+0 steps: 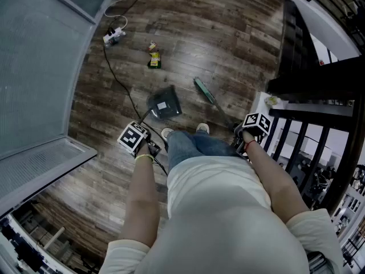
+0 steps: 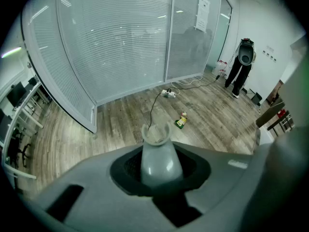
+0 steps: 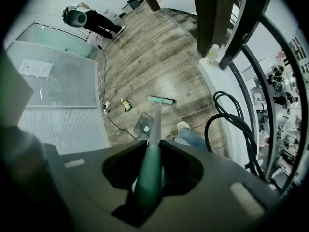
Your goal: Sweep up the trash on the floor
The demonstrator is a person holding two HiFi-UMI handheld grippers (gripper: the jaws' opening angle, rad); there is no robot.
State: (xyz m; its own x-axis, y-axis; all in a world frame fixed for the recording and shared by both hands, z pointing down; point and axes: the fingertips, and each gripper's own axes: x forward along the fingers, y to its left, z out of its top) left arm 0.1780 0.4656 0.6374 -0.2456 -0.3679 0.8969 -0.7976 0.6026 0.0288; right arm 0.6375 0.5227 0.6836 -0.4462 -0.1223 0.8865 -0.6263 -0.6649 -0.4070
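Two tools are clenched: the dustpan (image 1: pixel 164 103) in jaws of the left gripper (image 2: pixel 155 172), the broom (image 1: pixel 203 91) in the right gripper (image 3: pixel 148 185).

Head view steeply down from above, gripper views close along their jaws, all sharing the trash (image 1: pixel 153 57)

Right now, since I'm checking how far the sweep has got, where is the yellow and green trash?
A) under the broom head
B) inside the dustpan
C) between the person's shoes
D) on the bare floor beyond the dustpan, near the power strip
D: the trash lies on the wood floor past the dustpan, apart from the broom and not far from the power strip.
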